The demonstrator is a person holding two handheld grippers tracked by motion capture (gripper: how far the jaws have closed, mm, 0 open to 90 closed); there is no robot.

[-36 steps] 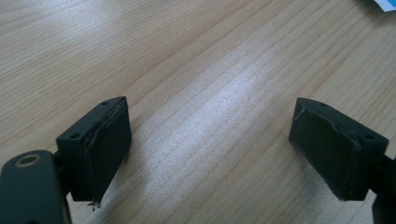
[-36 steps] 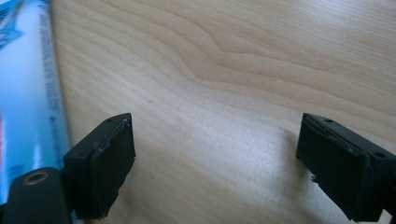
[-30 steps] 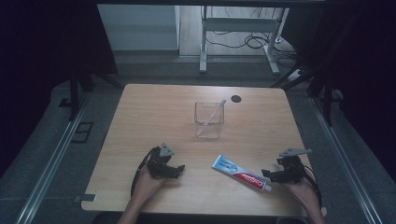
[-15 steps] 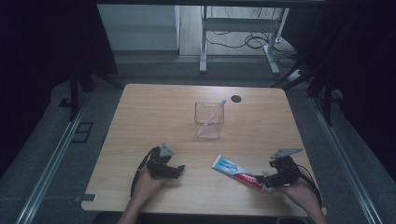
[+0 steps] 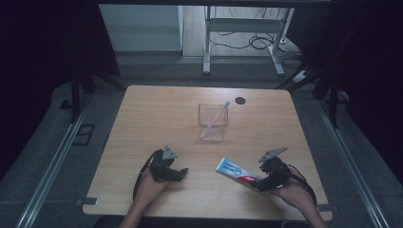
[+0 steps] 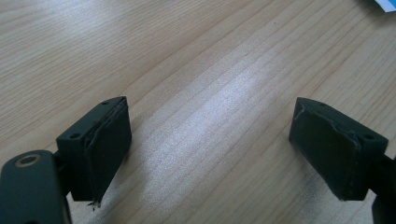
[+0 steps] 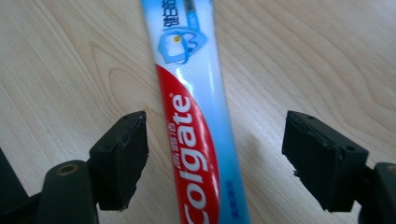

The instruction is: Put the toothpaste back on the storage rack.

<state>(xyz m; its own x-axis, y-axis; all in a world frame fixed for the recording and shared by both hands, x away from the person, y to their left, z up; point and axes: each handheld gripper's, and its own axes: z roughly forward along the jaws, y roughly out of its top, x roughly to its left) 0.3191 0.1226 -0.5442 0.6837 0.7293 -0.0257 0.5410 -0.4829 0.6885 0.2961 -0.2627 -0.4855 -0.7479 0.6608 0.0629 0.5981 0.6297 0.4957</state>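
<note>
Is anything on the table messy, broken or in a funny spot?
Nothing is spilled or broken. The toothpaste tube lies flat on the table, slanted, between the open jaws of the right hand-held gripper. A toothbrush leans in the clear cup.

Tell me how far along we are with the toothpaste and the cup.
Done: a toothbrush already leans inside the clear cup. In hand: the right gripper straddles the toothpaste tube, which lies flat on the table; its jaws have just been closing, but the pads are not touching it. The left gripper rests open over bare wood. Left: gripping, lifting and probably placing the tube in the cup.
</note>
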